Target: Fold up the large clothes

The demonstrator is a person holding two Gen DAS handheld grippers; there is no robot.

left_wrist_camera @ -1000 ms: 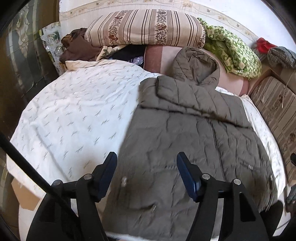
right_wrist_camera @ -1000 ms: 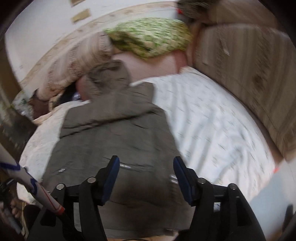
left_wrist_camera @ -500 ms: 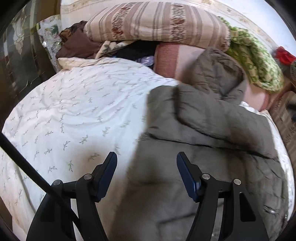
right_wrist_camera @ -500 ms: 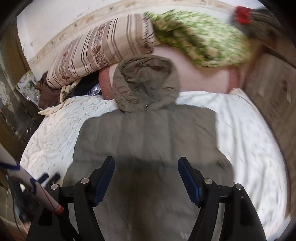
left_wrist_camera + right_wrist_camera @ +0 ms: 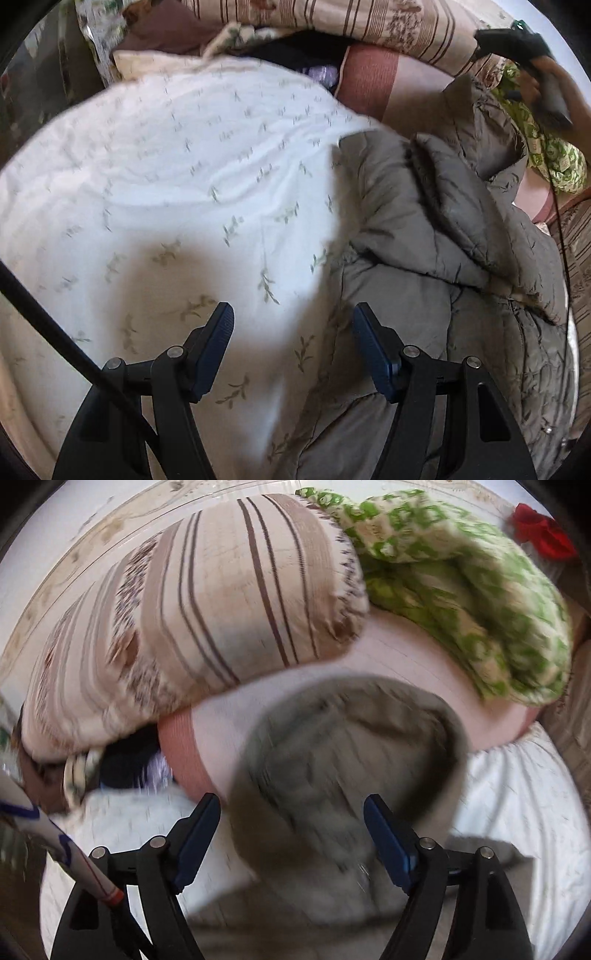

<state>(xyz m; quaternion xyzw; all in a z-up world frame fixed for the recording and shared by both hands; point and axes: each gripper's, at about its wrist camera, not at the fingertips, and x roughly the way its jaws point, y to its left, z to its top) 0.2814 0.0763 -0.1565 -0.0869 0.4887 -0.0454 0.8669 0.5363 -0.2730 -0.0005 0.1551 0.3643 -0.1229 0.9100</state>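
A grey-olive quilted hooded jacket (image 5: pixel 424 258) lies on a white leaf-print bed sheet (image 5: pixel 184 184), its sleeves folded in. My left gripper (image 5: pixel 291 350) is open and empty, low over the sheet by the jacket's left edge. My right gripper (image 5: pixel 291 842) is open and empty, close over the jacket's hood (image 5: pixel 343 760), which rests against a pink pillow (image 5: pixel 406 653). The right gripper (image 5: pixel 524 55) also shows in the left wrist view, held in a hand above the hood.
A striped pillow (image 5: pixel 207 620) and a green patterned blanket (image 5: pixel 461 590) are stacked at the head of the bed. Dark clothes (image 5: pixel 295 48) lie under the striped pillow. A striped sofa side (image 5: pixel 580 258) stands at the right.
Both grippers have moved forward toward the head of the bed. The left has come over the sheet beside the jacket; the right has closed in on the hood. Both have stayed open.
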